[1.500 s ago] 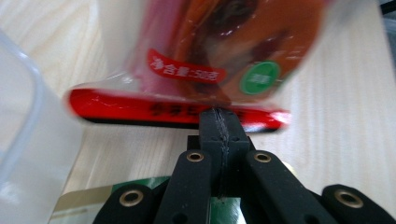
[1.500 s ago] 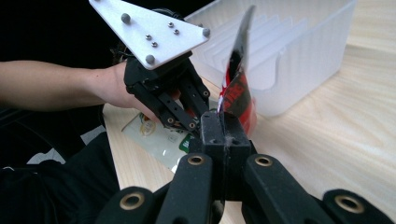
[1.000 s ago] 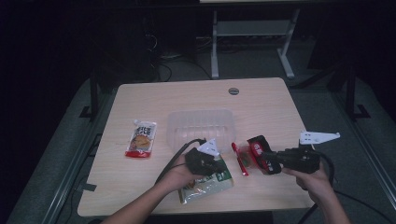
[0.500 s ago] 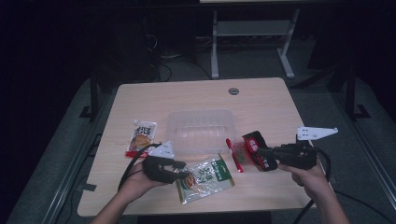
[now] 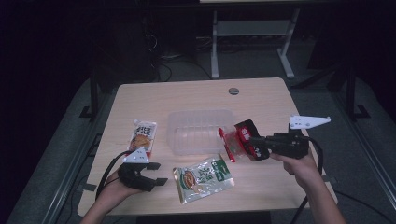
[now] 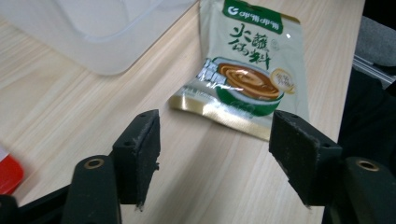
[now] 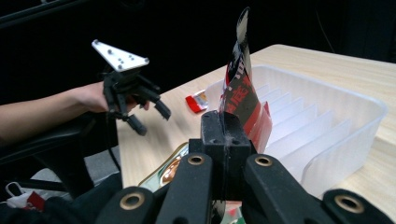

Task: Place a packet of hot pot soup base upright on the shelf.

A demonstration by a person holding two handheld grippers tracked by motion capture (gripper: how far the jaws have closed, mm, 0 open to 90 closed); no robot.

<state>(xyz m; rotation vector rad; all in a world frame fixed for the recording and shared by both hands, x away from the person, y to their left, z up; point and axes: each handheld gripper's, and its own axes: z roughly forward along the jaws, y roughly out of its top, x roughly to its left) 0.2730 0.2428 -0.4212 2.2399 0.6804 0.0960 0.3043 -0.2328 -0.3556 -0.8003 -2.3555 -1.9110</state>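
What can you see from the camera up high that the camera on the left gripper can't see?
The high view alone takes in the orange snack packet, the right gripper shut on a red packet, and the left gripper from outside.

The left gripper view alone gives a close look between its own open jaws, which have just been opening, with nothing between them.

Both show the green packet lying flat, the clear plastic tray and the wooden table.
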